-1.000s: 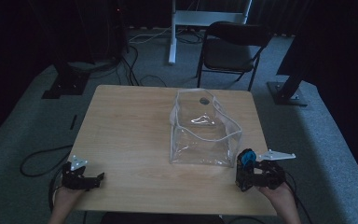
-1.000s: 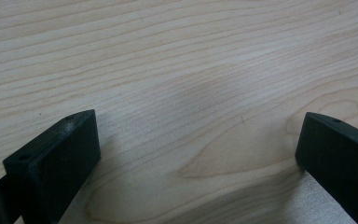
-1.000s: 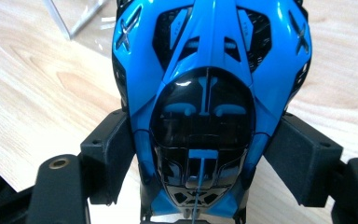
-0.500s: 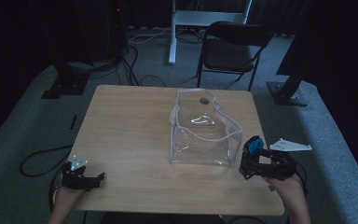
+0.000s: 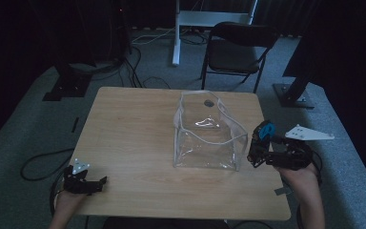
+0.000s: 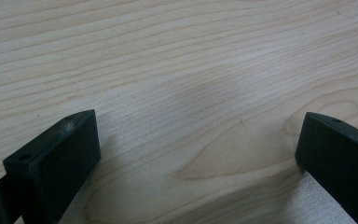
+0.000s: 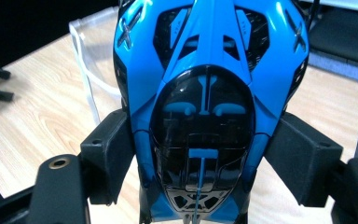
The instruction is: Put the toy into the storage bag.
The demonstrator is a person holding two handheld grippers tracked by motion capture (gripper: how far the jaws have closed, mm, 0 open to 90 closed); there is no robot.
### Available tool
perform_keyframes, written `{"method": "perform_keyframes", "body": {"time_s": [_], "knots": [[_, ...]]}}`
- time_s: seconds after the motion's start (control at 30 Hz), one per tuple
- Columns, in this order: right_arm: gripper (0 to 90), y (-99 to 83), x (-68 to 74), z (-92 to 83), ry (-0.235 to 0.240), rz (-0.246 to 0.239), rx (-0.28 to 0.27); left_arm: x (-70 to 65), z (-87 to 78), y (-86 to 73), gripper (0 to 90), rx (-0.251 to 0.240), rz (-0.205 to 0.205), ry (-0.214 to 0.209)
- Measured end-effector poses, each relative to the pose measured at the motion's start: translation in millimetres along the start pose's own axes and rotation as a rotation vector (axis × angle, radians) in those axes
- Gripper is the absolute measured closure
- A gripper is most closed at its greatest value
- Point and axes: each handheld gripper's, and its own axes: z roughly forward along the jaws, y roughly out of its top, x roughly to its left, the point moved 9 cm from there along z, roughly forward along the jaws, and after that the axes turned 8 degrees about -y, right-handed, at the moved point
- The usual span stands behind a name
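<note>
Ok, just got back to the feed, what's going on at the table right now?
A person is working at a wooden table with a gripper in each hand. The right gripper is clamped on a blue and black toy car, held off the table just beside the right wall of a clear plastic pouch that stands open near the middle. The car is not yet inside it. The left gripper sits at the near left corner, jaws open over bare wood with nothing between them.

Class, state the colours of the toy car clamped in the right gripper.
The toy car is bright blue with a glossy black canopy, clearest in the right gripper view.
</note>
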Motion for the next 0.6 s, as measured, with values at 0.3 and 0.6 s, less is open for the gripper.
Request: {"method": "perform_keyframes", "body": {"time_s": [0.3,0.6], "knots": [[26.2,35.9,5.8,-2.3,0.009,-0.044,-0.043,0.0,0.0,0.0,0.3,0.0,0.0,0.0],[26.2,68.2,13.4,4.6,0.04,-0.078,-0.058,0.0,0.0,0.0,0.3,0.001,0.0,0.0]]}}
